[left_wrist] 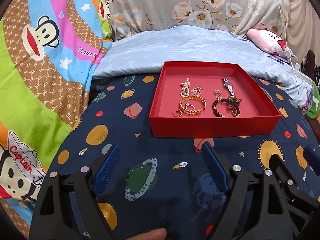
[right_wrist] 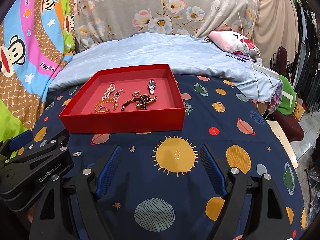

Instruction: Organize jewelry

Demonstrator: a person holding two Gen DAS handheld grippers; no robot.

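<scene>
1. Jewelry (left_wrist: 208, 100) piled loose in a shallow red box (left_wrist: 212, 127) on a navy planet-print sheet (left_wrist: 140, 140), seen from the left wrist.
2. Inside: pearl strand (left_wrist: 185, 90) far left, gold bangle (left_wrist: 192, 105) nearer, small ring (left_wrist: 177, 113) by the front wall, dark bead bracelet (left_wrist: 226, 106) right of the bangle, silver watch (left_wrist: 229, 86) behind the beads.
3. Left gripper (left_wrist: 161, 150) hovering short of the box, jaws spread wide, nothing between the blue pads (left_wrist: 108, 170); a fingertip (left_wrist: 152, 235) at the bottom edge.
4. Right gripper's black frame at the lower right, beside the left one.
5. From the right wrist: same red box (right_wrist: 124, 123) up and left, watch (right_wrist: 151, 87) toward the back, bangle (right_wrist: 106, 105) and beads (right_wrist: 136, 102) nearer the front.
6. Right gripper (right_wrist: 161, 150) over a yellow sun print (right_wrist: 174, 157), jaws wide apart, empty, clear of the box.
7. Left gripper (right_wrist: 38, 160) at the left edge; jaw spread not readable from here.
8. Pale blue quilt (right_wrist: 150, 50) behind the box, floral fabric (right_wrist: 160, 6) beyond.
</scene>
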